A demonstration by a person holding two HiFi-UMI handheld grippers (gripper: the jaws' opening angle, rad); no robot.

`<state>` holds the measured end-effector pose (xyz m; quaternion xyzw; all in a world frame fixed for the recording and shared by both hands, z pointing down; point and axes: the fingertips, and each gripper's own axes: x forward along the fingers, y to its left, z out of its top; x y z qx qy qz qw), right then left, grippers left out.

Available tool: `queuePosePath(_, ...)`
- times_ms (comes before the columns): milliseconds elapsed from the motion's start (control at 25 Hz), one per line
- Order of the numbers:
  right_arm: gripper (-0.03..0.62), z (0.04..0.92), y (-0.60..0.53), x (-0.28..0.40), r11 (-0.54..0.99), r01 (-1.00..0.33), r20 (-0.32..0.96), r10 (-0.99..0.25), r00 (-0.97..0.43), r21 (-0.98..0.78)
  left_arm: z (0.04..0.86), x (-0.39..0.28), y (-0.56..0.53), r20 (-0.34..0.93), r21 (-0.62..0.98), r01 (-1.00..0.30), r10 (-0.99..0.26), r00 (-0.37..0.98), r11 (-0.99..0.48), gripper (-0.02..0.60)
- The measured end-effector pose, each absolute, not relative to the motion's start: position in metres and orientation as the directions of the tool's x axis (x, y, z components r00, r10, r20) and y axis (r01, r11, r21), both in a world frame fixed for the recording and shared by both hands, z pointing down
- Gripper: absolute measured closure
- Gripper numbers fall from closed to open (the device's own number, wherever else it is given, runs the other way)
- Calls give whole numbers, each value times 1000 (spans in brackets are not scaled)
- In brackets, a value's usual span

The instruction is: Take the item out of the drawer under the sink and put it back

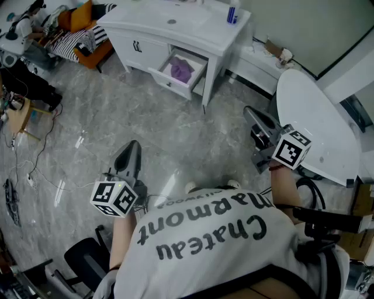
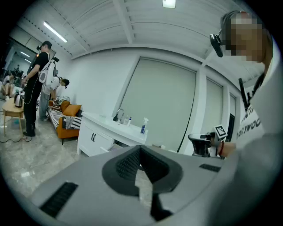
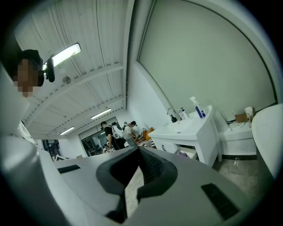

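Note:
A white sink cabinet (image 1: 175, 26) stands at the far side of the room, its lower drawer (image 1: 188, 79) pulled open. A purple item (image 1: 181, 71) lies inside the drawer. My left gripper (image 1: 131, 150) hovers over the floor close to my body, shut and empty. My right gripper (image 1: 254, 115) is also shut and holds nothing. Both are well short of the drawer. In the left gripper view the shut gripper (image 2: 140, 153) points toward the cabinet (image 2: 104, 134). From the right gripper (image 3: 139, 153), the cabinet (image 3: 194, 130) and its open drawer (image 3: 188, 153) show on the right.
A white oval tub (image 1: 318, 125) sits on the right, close to my right gripper. A blue spray bottle (image 1: 232, 13) stands on the sink top. An orange sofa (image 1: 82, 26) and cables (image 1: 29, 169) lie to the left. A black chair (image 1: 87, 260) stands behind me. People (image 2: 37, 88) stand far off.

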<state>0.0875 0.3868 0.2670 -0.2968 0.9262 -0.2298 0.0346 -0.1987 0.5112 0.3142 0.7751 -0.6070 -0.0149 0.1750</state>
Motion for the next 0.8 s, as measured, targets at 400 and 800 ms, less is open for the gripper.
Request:
queuePosePath(400,582,262,377,87,713,-536,64,-573,-817,-452,306,-205,500,176,297,-932,-948,266,-207,572)
queuePosePath(800,582,267,365,76,685,-519,55,-576,-815,-511,293,-210,496,100,322,-918,-956,274,-230,572)
